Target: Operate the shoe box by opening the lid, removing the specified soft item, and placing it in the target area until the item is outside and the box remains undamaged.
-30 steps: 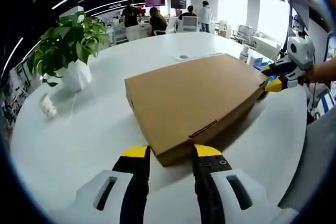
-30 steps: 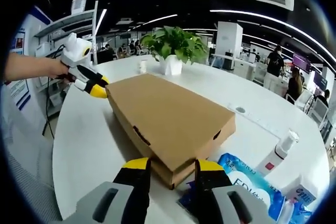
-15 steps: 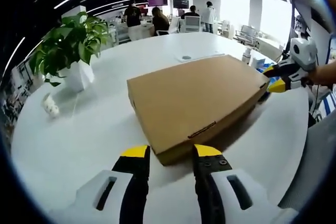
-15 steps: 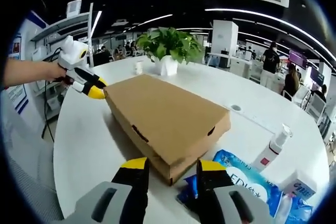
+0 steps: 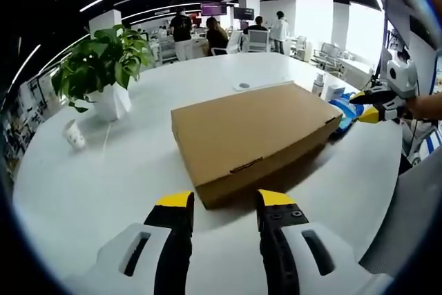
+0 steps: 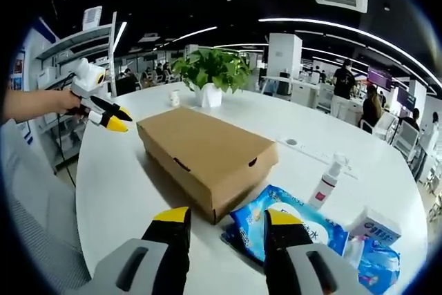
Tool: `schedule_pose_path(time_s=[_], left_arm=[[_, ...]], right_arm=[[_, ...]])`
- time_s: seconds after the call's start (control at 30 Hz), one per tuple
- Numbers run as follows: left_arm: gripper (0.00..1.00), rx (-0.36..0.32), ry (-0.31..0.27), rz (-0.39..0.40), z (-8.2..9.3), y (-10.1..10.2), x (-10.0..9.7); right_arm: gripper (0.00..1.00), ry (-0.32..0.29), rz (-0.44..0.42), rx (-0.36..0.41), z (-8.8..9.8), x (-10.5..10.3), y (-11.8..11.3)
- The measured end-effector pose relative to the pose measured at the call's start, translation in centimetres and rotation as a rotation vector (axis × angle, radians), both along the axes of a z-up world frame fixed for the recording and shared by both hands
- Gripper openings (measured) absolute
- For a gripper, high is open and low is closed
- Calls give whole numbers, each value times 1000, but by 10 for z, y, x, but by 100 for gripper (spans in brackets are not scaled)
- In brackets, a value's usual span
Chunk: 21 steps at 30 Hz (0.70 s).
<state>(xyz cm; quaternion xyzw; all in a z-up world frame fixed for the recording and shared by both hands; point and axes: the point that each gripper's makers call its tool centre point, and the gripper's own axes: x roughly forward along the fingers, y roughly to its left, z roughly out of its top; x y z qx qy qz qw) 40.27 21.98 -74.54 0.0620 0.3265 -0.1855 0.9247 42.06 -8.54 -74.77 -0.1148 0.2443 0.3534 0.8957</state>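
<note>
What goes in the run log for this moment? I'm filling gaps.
shoe box: lid shut, on table | left tongs: open, clear | right tongs: open, clear

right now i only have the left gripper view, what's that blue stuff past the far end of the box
Observer: A blue soft pack, lying flat on the table right beside the shoe box, just ahead of the right claw.
Operator: is that claw holding anything
Observer: No, its jaws stand apart with nothing gripped between them.
</note>
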Motion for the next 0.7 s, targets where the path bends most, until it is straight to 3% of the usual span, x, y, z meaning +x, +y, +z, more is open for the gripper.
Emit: schedule_pose_path(time_s=[0.1,0.33,0.7], left_arm=[[41,-14,-2,5,4,-3,-10],[47,-50,-58,-14,26,-18,-33],[55,-76,-103,-17,45,-33,-63]], right_arm=[[46,-1,-20,4,4,-7,-9],[57,-39,-30,-71,7,-27,-33],[71,-8,-174,0,17,-55,-74]])
